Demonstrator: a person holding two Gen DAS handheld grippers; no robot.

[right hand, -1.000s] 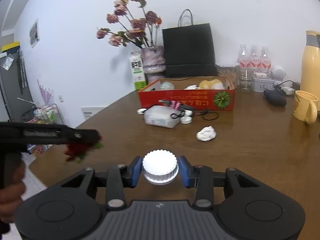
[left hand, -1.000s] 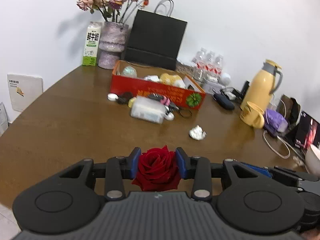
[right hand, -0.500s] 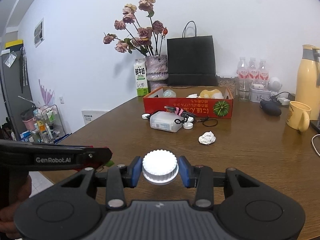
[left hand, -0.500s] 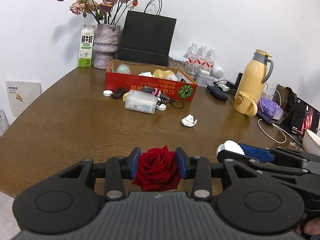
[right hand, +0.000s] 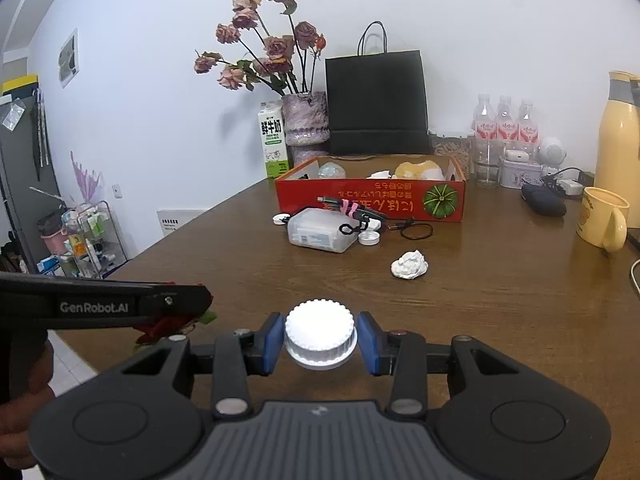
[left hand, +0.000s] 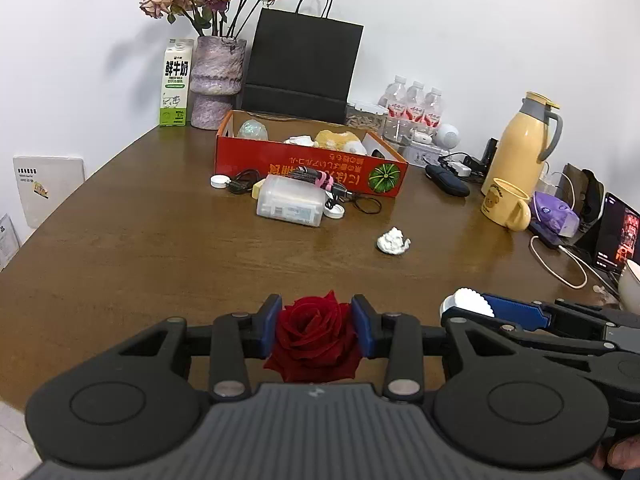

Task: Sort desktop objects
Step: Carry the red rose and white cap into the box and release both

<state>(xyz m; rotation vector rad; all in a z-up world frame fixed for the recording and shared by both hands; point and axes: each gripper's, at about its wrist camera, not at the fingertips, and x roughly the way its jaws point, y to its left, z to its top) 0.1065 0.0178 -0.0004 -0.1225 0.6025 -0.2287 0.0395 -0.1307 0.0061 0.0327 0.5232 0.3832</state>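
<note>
While both claws hover above the desk (left hand: 160, 248), a soft, crushable red rose (left hand: 316, 334) is pinched by the left claw (left hand: 317, 330) at six o'clock; a light, rigid white cap (right hand: 320, 334) is clamped by its ribbed rim in the right claw (right hand: 321, 342).

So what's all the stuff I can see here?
rose: 1, red, in left hand-held gripper
cap: 1, white, in right hand-held gripper
box: 1, red, mid table
case: 1, clear, before box
paper wad: 1, white, right of case
hair tie: 1, black, before box
vase: 1, purple, back left, dried flowers
carton: 1, white-green, left of vase
bag: 1, black, behind box
bottles: 3, clear, back right
flask: 1, yellow, right
mug: 1, yellow, before flask
table: 1, brown
left hand-held gripper: black, blue pads
right hand-held gripper: black, blue pads
</note>
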